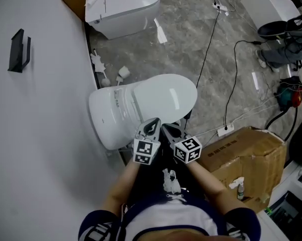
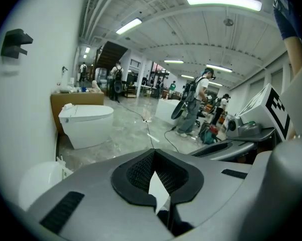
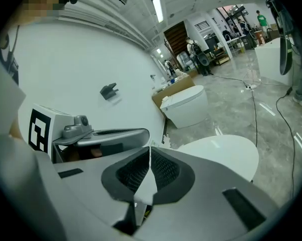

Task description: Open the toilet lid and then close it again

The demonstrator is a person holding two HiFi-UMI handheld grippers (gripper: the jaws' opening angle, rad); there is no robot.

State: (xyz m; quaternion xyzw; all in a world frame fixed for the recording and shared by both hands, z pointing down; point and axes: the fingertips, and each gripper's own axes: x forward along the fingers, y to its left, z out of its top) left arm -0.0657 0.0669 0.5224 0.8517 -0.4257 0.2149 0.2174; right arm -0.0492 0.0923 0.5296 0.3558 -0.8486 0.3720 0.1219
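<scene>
Holding both claws pressed together and empty, you have the left gripper (image 1: 152,126) and right gripper (image 1: 170,130) side by side at the near edge of the glossy white oval toilet lid (image 1: 163,97), which lies flat on its bowl. Either the lift hasn't begun or both swings are done; nothing shows which.
</scene>
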